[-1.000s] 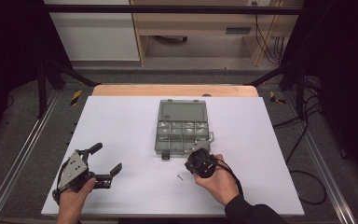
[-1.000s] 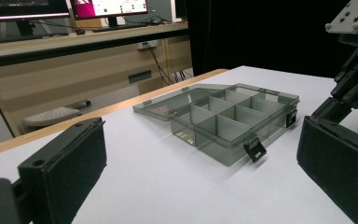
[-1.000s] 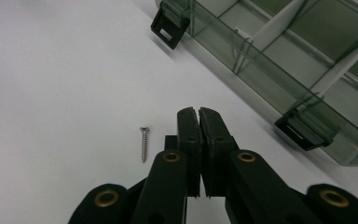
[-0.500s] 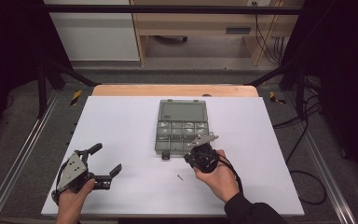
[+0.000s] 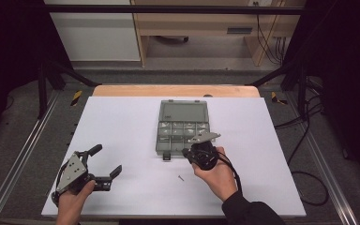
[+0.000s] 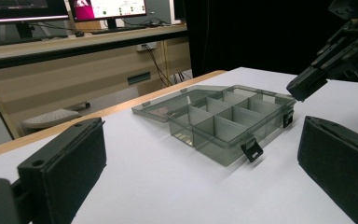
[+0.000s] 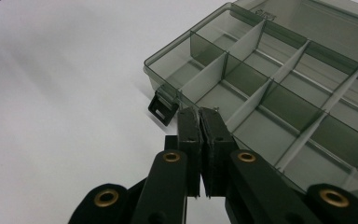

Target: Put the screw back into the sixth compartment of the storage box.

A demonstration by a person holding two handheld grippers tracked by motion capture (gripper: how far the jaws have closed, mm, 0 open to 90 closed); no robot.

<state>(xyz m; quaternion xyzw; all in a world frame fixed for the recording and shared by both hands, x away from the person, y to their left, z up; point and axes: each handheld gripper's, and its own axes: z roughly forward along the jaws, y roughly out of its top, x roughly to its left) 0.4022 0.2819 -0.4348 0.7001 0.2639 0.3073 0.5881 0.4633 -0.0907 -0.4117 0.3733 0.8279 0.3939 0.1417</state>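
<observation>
Item 1 — compartment box (image 5: pixel 183 129): smoke-grey clear plastic, dividers forming several cells. It sits near the middle of the worktop (image 5: pixel 122 131) with its lid (image 5: pixel 184 111) folded flat away from the person, so every cell is reachable from above. Two black latches (image 6: pixel 251 150) hang loose on the near wall, one at each front corner, which fits a box left unlatched for filling.

Item 2 — right hand-held gripper (image 5: pixel 200 151): jaws closed pad to pad, poised over the box's near edge. In the right gripper view the pads (image 7: pixel 189 126) meet above a front-row cell, beside the left-hand latch. A tiny pale speck shows at the tips; whether a small part is pinched there cannot be told. The placement suggests a delivery into that cell, or a withdrawal from it.

Item 3 — left hand-held gripper (image 5: pixel 104 161): jaws wide apart, nothing between them, resting low at the worktop's near left, well apart from the box. Judged parked, keeping clear of the working hand.

Item 4 — small screw (image 5: pixel 181 177): lies loose on the worktop just in front of the box, between it and the right hand (image 5: pixel 218 173). Probably next for pick-up — thin and flat-lying, it would demand a precise pinch.
</observation>
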